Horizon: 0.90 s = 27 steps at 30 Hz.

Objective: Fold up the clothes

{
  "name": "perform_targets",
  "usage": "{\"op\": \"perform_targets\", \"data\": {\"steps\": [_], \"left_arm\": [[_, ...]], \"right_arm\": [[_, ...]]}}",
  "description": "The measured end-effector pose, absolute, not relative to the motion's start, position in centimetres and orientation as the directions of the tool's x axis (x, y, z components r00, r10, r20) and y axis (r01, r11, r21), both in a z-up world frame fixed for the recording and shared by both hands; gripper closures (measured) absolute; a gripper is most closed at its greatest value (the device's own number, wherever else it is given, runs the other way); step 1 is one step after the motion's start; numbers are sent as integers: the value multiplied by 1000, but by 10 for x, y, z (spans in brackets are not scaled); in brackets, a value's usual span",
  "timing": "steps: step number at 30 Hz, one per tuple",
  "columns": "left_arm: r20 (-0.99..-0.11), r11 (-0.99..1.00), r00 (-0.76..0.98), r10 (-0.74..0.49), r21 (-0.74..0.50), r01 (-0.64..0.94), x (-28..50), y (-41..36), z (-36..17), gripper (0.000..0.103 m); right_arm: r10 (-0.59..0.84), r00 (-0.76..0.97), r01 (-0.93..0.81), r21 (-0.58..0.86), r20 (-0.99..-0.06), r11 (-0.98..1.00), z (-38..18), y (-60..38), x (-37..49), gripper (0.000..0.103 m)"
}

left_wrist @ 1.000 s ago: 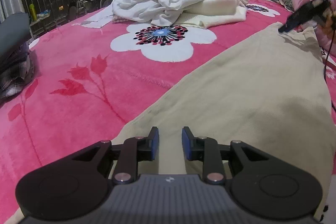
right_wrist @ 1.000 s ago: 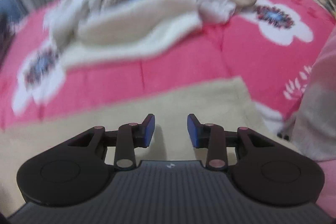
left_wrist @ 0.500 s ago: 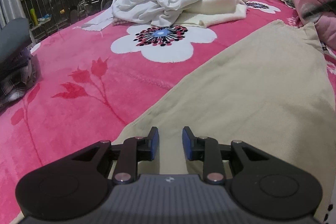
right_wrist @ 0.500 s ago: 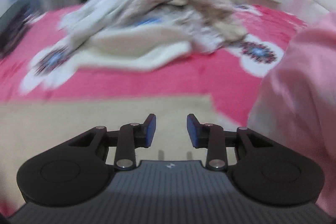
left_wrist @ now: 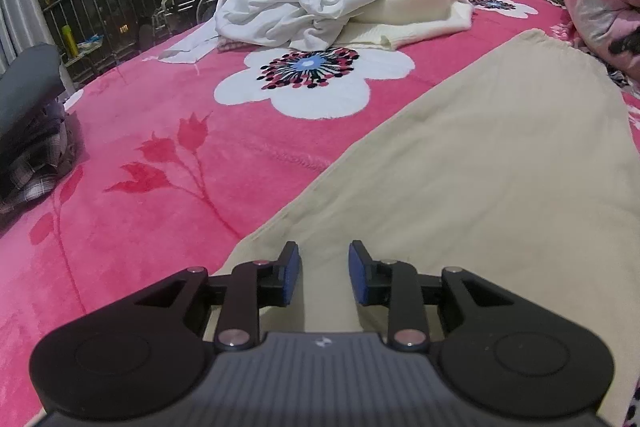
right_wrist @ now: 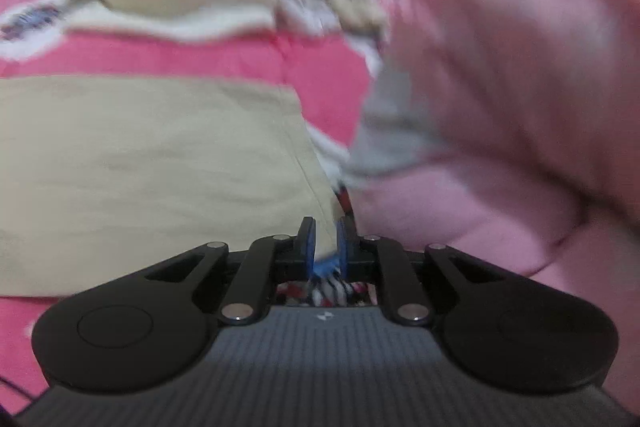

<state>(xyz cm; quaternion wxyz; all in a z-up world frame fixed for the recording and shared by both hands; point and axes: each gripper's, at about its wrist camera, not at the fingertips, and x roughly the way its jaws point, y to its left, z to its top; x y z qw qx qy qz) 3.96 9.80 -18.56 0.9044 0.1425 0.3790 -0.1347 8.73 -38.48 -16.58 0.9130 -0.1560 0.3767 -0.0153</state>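
Your right gripper (right_wrist: 325, 241) has just been closing, now pinching the beige garment (right_wrist: 152, 167) corner; left gripper (left_wrist: 324, 273) (spread, empty) should grab the 12 o'clock hem.

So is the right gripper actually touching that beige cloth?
Touching. In the right wrist view the right gripper has just closed, and the corner of the beige cloth sits pinched between its blue pads.

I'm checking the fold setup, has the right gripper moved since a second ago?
Yes. The right gripper has swung right, toward the pink bundle, to the beige garment's corner, its jaws just closing there.
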Motion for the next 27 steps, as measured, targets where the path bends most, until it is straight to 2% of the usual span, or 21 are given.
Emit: {"op": "perform_targets", "data": {"steps": [4, 8, 9, 11, 14, 17, 20, 24, 27], "left_arm": [[-724, 921, 679, -126, 168, 351, 39, 96, -186, 74], [-741, 928, 660, -126, 148, 343, 43, 98, -183, 72], [-747, 931, 653, -125, 139, 338, 45, 99, -181, 71], [-756, 937, 645, -116, 131, 323, 47, 102, -177, 58], [-755, 949, 648, -96, 126, 288, 45, 107, -169, 55], [-721, 965, 688, -80, 118, 236, 29, 114, -148, 52], [-696, 974, 712, -97, 82, 213, 1, 123, -122, 50], [-708, 971, 691, -146, 31, 236, -58, 128, -103, 48], [-755, 972, 636, -158, -6, 234, -100, 127, -113, 48]], "right_arm": [[-82, 720, -155, -275, -689, 949, -180, -372, 101, 92], [-209, 653, -54, -320, -728, 946, -221, -391, 134, 92], [-212, 647, -12, -288, -733, 958, -216, -396, 135, 92], [-231, 649, 50, -263, -725, 964, -198, -398, 128, 91], [-187, 707, 13, -252, -682, 968, -161, -382, 96, 91], [-72, 761, -55, -174, -645, 983, -112, -358, 56, 89], [112, 762, -177, -38, -637, 984, -77, -326, 18, 88], [381, 670, -363, 166, -637, 917, -71, -268, -9, 88], [494, 577, -467, 233, -650, 853, -97, -216, -14, 88]]}}
